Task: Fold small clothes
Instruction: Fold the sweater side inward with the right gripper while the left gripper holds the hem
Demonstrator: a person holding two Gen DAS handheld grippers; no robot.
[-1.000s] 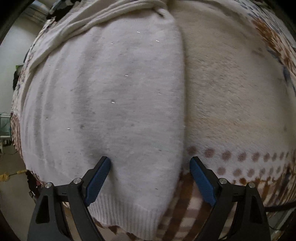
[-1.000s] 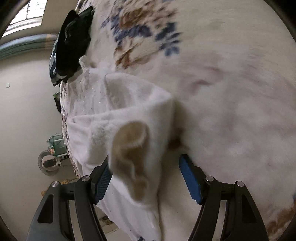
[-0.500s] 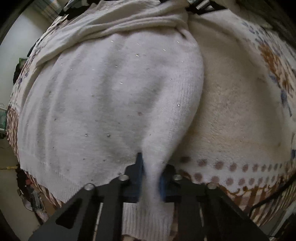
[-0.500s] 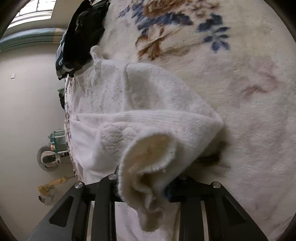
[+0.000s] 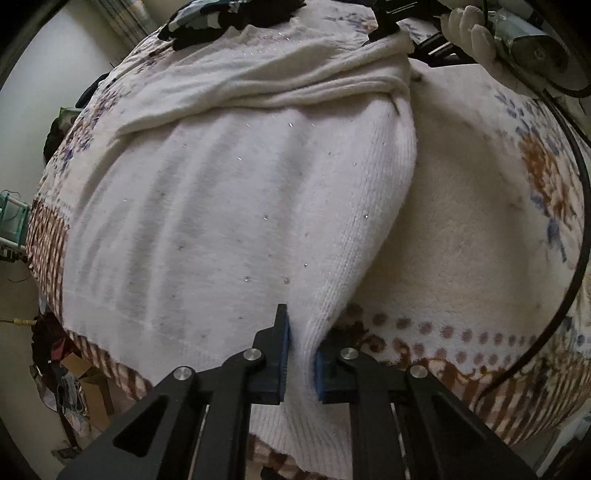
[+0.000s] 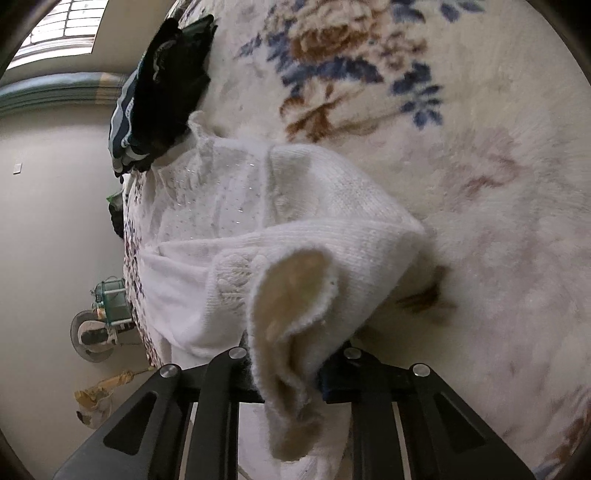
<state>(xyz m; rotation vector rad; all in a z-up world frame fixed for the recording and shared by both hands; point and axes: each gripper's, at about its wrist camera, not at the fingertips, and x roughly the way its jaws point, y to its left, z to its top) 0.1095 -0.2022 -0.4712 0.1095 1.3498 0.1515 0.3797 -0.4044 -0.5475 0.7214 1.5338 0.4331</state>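
A white knit sweater (image 5: 236, 206) with small sparkles lies spread on a flowered blanket (image 5: 480, 229). My left gripper (image 5: 301, 354) is shut on the sweater's right side edge near the ribbed hem and lifts it a little. In the right wrist view the same sweater (image 6: 258, 206) shows with a sleeve folded across it. My right gripper (image 6: 286, 369) is shut on the sleeve cuff (image 6: 291, 295), whose open end faces the camera. The right gripper and its gloved hand (image 5: 469, 29) also show at the top right of the left wrist view.
A pile of dark clothes (image 6: 162, 88) lies at the far end of the blanket, touching the sweater's collar; it also shows in the left wrist view (image 5: 236, 14). A black cable (image 5: 576, 229) runs along the right. The floor at the left holds clutter (image 5: 66, 373) and a fan (image 6: 94, 332).
Both grippers were open a second ago and have closed on the sweater, the left on the side edge, the right on the sleeve cuff. Both have since lifted the fabric slightly.
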